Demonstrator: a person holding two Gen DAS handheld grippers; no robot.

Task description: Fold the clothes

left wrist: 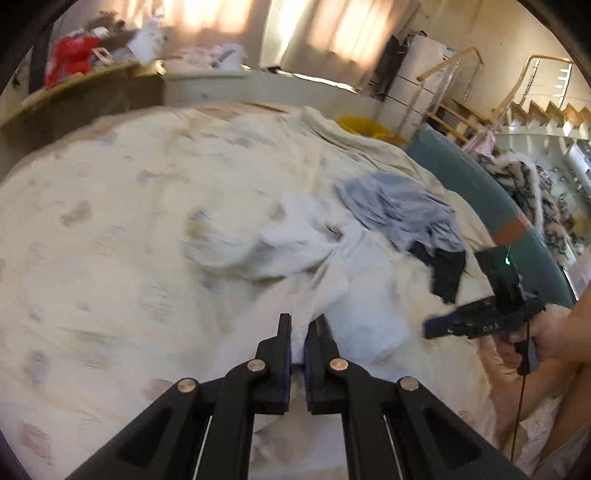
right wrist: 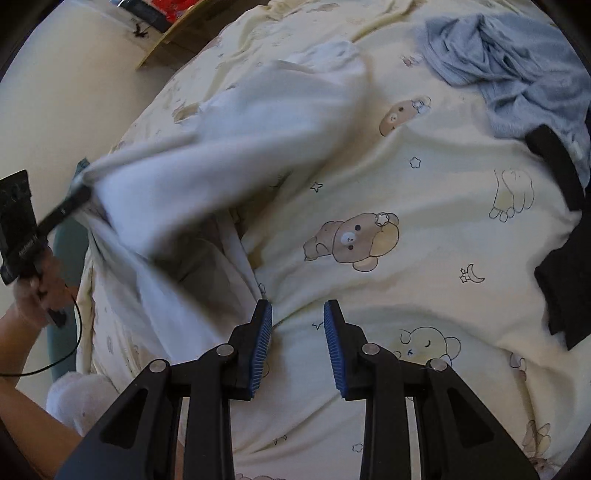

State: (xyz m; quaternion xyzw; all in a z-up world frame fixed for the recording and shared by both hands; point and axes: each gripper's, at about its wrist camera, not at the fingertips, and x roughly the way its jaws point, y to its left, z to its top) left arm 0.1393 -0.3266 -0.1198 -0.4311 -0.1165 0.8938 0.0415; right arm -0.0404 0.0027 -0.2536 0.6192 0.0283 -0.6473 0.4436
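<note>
A wide bed is filling both views, covered by a cream quilt (right wrist: 424,177) printed with bears, stars and moons. In the left wrist view the room is lying beyond it: sunlit curtains (left wrist: 332,33) along the far wall, a wooden shelf (left wrist: 85,85) at far left carrying red and white clutter, a white cabinet (left wrist: 417,88) and a staircase with railings (left wrist: 532,99) at far right, and a teal bed edge (left wrist: 491,192) curving down the right side with a yellow tub (left wrist: 364,125) behind it.

The white garment (right wrist: 258,122) is the largest piece of clothing, sprawling across the middle of the quilt. In the right wrist view its long axis is running diagonally, from the far end near the shelf side down toward the near left, where it is being lifted off the quilt. The grey-blue garment (right wrist: 509,66) is lying crumpled at the far right, and a black garment (right wrist: 561,236) is lying just beside it at the right edge.

The left gripper (left wrist: 301,332) is clamping its fingers together on a fold of the white garment. The right gripper (right wrist: 297,314) is hovering low over the quilt with its blue-padded fingers (right wrist: 262,332) standing apart, nothing between them; the white garment's edge is lying just beside the left one.
</note>
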